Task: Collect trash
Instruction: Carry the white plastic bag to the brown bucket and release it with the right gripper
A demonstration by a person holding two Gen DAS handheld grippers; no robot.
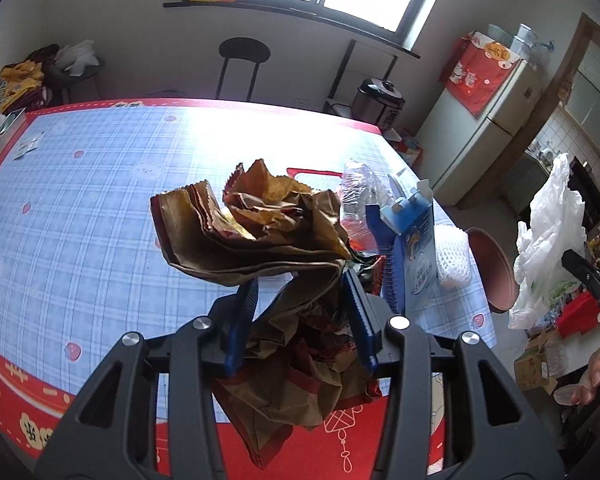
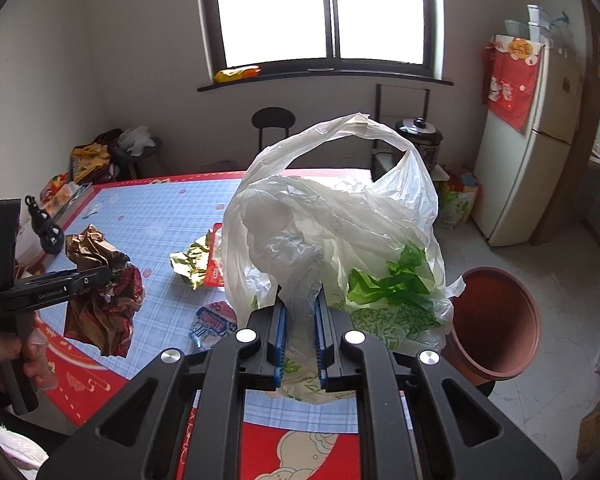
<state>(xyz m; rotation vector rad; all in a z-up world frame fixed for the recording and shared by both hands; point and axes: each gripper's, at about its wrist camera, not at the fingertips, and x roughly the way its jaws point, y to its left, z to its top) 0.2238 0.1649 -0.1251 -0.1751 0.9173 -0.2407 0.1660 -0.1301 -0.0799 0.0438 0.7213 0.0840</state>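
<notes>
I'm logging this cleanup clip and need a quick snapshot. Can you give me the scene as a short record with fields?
left tool: shut on crumpled brown paper bag, lifted off the table
right tool: shut on white plastic bag
bin: brown bucket on the floor beside the table, nothing seen inside
left on table: gold foil wrapper, blue carton, white foam net

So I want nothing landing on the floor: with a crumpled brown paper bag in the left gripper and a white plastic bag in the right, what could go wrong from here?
1. The left gripper pinches only part of the crumpled brown paper bag; loose folds hang below and could slip free.
2. The right gripper clamps a thin bunch of the white plastic bag, which could tear or slide out.
3. The brown bin stands on the floor beside the table, so a badly aimed drop could miss it.
</notes>
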